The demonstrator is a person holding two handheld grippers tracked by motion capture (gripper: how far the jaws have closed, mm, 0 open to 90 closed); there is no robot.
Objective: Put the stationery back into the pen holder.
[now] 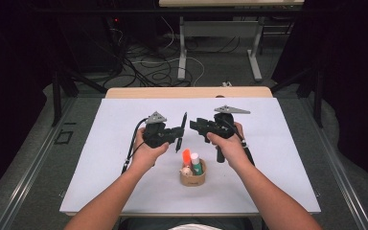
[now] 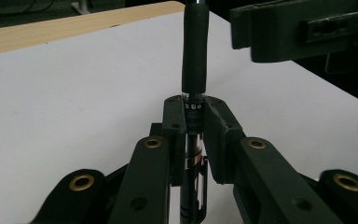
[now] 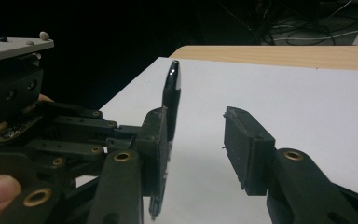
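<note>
A black pen (image 1: 182,128) stands nearly upright above the white table mat (image 1: 105,158), and my left gripper (image 1: 177,135) is shut on its barrel. The left gripper view has the pads clamped on the pen (image 2: 195,56) just under its dark cap, at the left gripper (image 2: 195,114). My right gripper (image 1: 194,126) faces it from the right, a short way off. In the right gripper view the right gripper (image 3: 198,140) has a wide gap with nothing pressed between its pads. The pen (image 3: 171,88) rises just past its left finger (image 3: 154,149).
A small round tan cup (image 1: 193,180) sits on the mat between the forearms, holding an orange marker (image 1: 186,157) and a green-and-white stick (image 1: 196,164). The table's wooden far edge (image 1: 187,92) lies beyond the mat. Cables and table legs are on the floor behind.
</note>
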